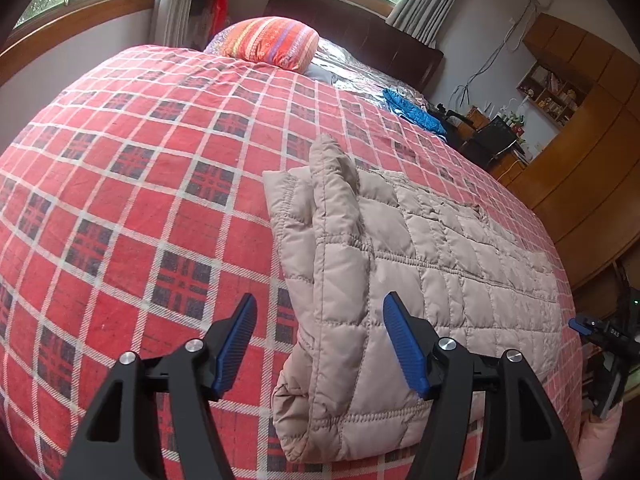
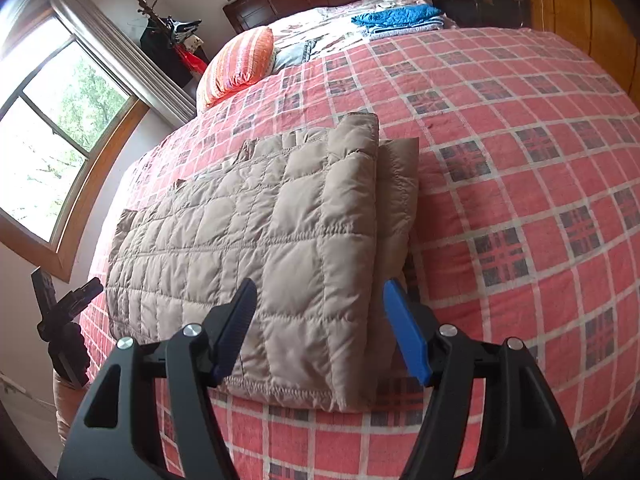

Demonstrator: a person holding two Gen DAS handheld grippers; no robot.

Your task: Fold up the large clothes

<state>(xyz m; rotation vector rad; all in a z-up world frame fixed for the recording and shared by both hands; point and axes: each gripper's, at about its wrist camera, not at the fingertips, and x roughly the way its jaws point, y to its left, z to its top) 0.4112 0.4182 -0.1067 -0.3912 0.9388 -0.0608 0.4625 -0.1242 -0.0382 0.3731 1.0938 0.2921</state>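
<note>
While both grippers are hovering above the near part of the bed, a beige quilted jacket [image 1: 420, 264] is lying folded into a long, flat rectangle on the red plaid bedspread [image 1: 140, 184], close to the near edge. Its puffy stitched squares are facing up, and a sleeve is lying folded over one end, making that end thicker and leaving a narrow strip of a lower layer sticking out beside it.

From the left wrist view, the left gripper [image 1: 320, 344] is holding its blue-padded fingers wide apart with nothing between them, above the sleeve end, whose corner is reaching nearly to the bedspread's near edge. From the right wrist view, the right gripper [image 2: 320, 332] is likewise spreading its fingers, empty, over the jacket's other thick end.

Wide open plaid is stretching left of the jacket in the left view and right of it in the right view, and also beyond it toward the far end. There, an orange striped pillow [image 1: 272, 42] and a folded blue cloth [image 2: 396, 16] are sitting well apart from the jacket, near the dark headboard [image 1: 360, 32].
</note>
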